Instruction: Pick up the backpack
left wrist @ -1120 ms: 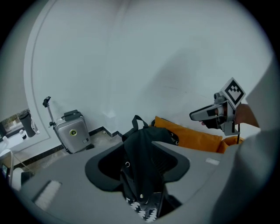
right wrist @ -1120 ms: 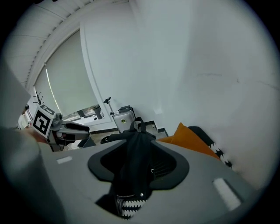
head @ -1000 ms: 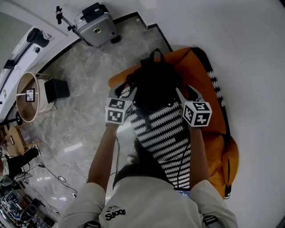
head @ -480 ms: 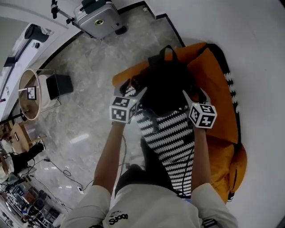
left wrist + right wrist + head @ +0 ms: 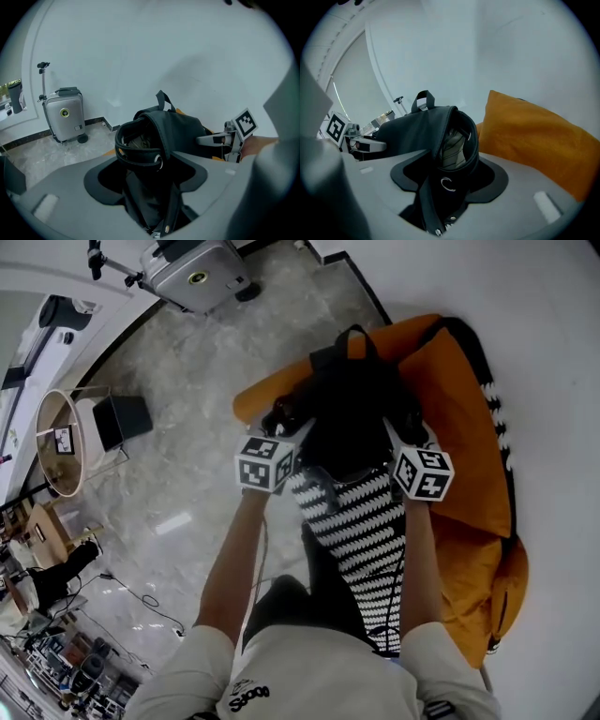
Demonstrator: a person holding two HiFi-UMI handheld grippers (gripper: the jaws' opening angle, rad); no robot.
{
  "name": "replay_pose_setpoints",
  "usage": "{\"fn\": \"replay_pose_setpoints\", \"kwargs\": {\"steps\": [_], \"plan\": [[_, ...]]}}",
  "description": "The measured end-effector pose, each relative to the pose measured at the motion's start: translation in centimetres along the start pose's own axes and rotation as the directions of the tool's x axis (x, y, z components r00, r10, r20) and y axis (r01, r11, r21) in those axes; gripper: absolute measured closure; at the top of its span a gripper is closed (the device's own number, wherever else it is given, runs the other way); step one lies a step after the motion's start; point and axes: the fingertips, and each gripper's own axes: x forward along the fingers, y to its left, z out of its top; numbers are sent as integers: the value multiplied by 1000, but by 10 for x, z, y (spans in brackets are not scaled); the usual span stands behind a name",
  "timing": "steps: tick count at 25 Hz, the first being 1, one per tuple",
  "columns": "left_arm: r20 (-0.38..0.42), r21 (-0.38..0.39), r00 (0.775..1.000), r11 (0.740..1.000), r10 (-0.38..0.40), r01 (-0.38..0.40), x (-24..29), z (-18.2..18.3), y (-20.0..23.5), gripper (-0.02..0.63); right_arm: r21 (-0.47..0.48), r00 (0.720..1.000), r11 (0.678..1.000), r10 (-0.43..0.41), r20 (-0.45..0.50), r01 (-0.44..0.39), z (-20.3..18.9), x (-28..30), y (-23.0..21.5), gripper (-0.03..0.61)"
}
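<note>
Backpack straps (image 5: 140, 152) between closing fingers (image 5: 61, 192), both sides.

The black backpack (image 5: 349, 418) rests on an orange cushion (image 5: 464, 418) by the wall, carry loop (image 5: 352, 335) at its far end, padded shoulder straps (image 5: 139, 153) curled at both sides.

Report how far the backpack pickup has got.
Done: the left gripper and right gripper each have a shoulder strap of the backpack between their jaws. In hand: both sets of jaws are closing, not yet clamped. Left: grip and lift; the backpack rests on the orange beanbag.
</note>
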Motion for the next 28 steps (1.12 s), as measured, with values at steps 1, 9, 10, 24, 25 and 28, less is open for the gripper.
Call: {"fn": "replay_pose_setpoints", "kwargs": {"steps": [1, 9, 10, 24, 25, 28], "plan": [[-1, -7, 1000, 1000, -8, 8, 1, 0, -2, 342, -1, 1000, 1000, -4, -4, 4, 0, -1, 1, 345], [15, -11, 1000, 1000, -25, 26, -7, -4, -14, 432, -38, 1000, 999, -6, -14, 6, -7, -16, 19, 492], [20, -7, 1000, 1000, -23, 23, -10, -4, -16, 440, -50, 1000, 999, -11, -8, 11, -7, -20, 22, 502], [68, -6, 998, 1000, -10, 10, -96, -30, -56, 525, 5, 999, 1000, -27, 38, 27, -41, -109, 76, 518], [72, 4, 997, 1000, -15, 14, -104, -31, -58, 528, 10, 999, 1000, -29, 45, 28, -43, -117, 82, 518], [79, 32, 997, 999, -26, 24, -132, -34, -67, 537, 16, 997, 999, -30, 64, 29, -51, -143, 102, 520]]}}
